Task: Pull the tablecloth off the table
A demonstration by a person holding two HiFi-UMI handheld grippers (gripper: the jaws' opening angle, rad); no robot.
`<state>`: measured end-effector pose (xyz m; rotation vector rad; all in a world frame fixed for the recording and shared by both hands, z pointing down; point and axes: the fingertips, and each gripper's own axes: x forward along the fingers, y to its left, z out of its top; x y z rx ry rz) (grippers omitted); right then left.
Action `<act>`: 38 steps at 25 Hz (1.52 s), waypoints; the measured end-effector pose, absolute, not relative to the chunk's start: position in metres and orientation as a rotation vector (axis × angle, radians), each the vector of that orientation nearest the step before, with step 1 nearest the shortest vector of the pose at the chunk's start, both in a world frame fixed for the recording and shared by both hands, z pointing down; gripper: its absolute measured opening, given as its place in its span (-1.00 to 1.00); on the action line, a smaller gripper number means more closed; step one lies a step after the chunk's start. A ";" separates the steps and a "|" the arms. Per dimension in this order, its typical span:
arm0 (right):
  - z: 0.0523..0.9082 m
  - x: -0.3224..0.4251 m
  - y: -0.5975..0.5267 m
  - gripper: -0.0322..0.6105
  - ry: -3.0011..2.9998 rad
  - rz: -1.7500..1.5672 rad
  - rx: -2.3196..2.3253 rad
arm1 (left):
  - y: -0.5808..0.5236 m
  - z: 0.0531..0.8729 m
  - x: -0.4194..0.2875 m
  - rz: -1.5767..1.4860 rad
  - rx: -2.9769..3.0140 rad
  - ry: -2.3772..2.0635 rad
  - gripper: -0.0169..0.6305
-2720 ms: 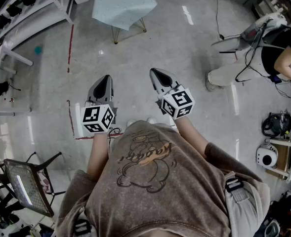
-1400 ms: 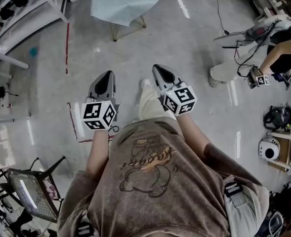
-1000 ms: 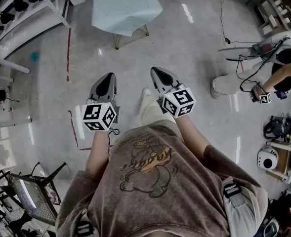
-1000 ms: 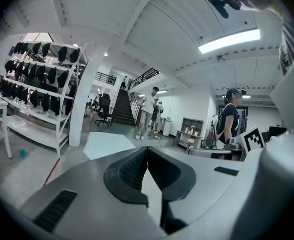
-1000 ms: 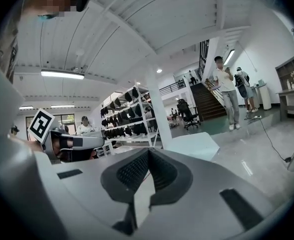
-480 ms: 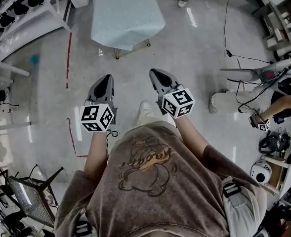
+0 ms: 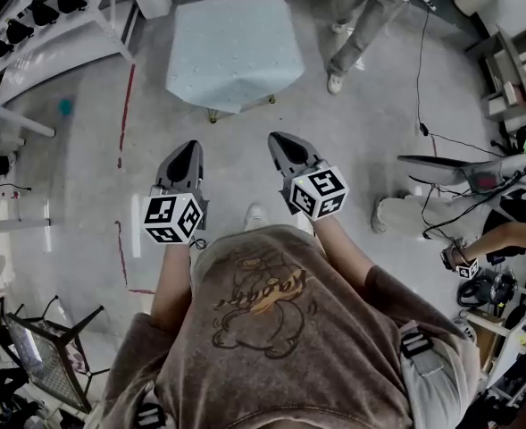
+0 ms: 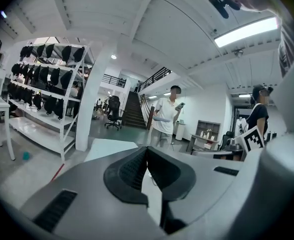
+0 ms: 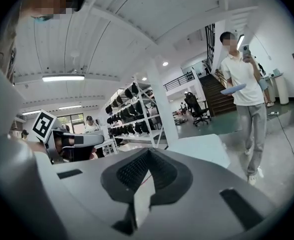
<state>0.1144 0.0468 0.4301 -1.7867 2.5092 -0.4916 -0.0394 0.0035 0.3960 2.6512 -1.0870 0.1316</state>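
Beyond the gripper tips: the table (image 7: 212,113) stands draped in the pale blue tablecloth (image 7: 231,52); neither gripper touches it.
Change at the table: it sits lower and larger in the head view than half a second ago, closer to the grippers.
Change beside the table: a standing person (image 7: 367,21) has come into view just right of the table, and the seated person (image 7: 423,208) has slid toward the view's right edge, farther from the table.
Left gripper (image 7: 188,147): well short of the table's near left side; jaws pressed together as before, nothing between them.
Right gripper (image 7: 276,139): well short of the table's near right side; jaws pressed together as before, nothing between them.
Counts: one table, one tablecloth, two grippers, two other people, one red floor line (image 7: 125,105) just left of the table, one chair (image 7: 53,374) far from the table on the grippers' side.
Tablecloth lie: spread flat over the tabletop with its edges hanging down; the near edge droops to a blunt point that faces the grippers.
Long axis: none is clear, since from above the cloth looks about as wide as it is deep.
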 end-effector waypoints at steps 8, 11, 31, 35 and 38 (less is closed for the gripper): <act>0.438 0.112 0.011 -0.88 2.543 -0.526 -1.729 | -0.023 0.403 -0.037 0.143 2.615 -1.131 -0.89; 0.440 0.107 -0.004 -0.88 2.542 -0.541 -1.731 | -0.039 0.402 -0.038 0.147 2.615 -1.116 -0.89; 0.442 0.113 -0.074 -0.75 2.442 -0.577 -1.772 | -0.118 0.414 -0.022 0.178 2.632 -0.960 -0.86; 0.445 0.113 -0.085 -0.55 2.436 -0.607 -1.752 | -0.132 0.420 -0.022 0.171 2.595 -0.934 -0.54; 0.451 0.116 -0.090 -0.38 2.436 -0.655 -1.735 | -0.139 0.425 -0.018 0.183 2.578 -0.903 -0.39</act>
